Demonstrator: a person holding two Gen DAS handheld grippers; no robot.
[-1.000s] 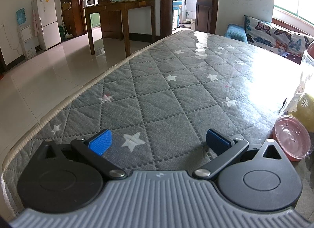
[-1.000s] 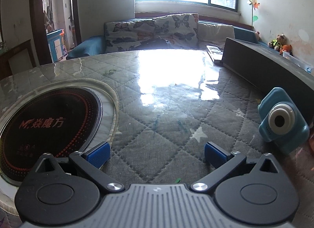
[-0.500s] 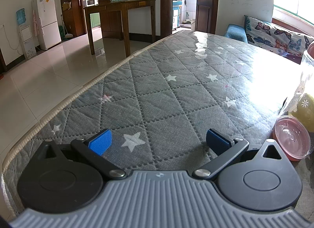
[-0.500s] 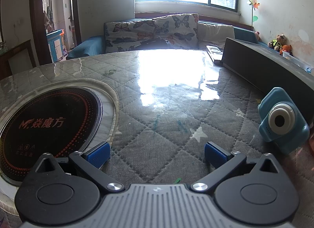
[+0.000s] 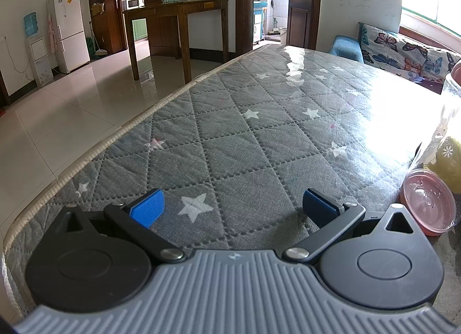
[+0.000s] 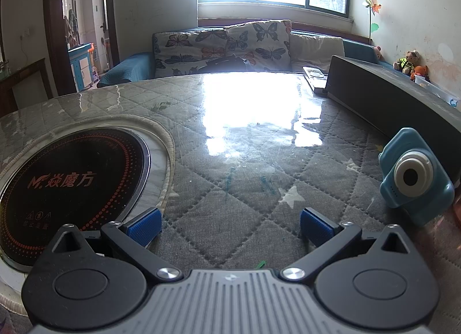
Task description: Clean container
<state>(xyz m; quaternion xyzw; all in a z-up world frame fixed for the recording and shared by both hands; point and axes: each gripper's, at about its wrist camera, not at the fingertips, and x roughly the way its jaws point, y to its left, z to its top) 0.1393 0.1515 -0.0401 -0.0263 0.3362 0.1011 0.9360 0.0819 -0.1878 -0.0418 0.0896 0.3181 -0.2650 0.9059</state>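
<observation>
Left gripper (image 5: 233, 207) spread wide, blue pads well apart, nothing between them, hovering low over the table (image 5: 259, 138) with its grey quilted star-print cover under a clear glossy sheet. To the right of that gripper, just beside its right finger, a small round pink container (image 5: 428, 203), transparent, open side tilted toward the camera, resting on the table near the frame edge. Behind the pink container, a yellow object (image 5: 449, 161) under a clear plastic item (image 5: 445, 121) that runs off the right edge; cannot tell what either is. Past the far side of the table, a tiled floor, a white fridge (image 5: 70, 28) and a dark wooden side table (image 5: 178, 17). Right gripper (image 6: 229, 226) likewise released, pads far apart and empty, low over the same quilted cover. Left of it, close to the left pad, a round black induction hob (image 6: 66, 187) with red markings set into a pale ring in the table. To the right, near but not touching the right finger, a blue toy camera (image 6: 415, 187) standing upright, lens facing the view. Pink container not identifiable in the right wrist view.
</observation>
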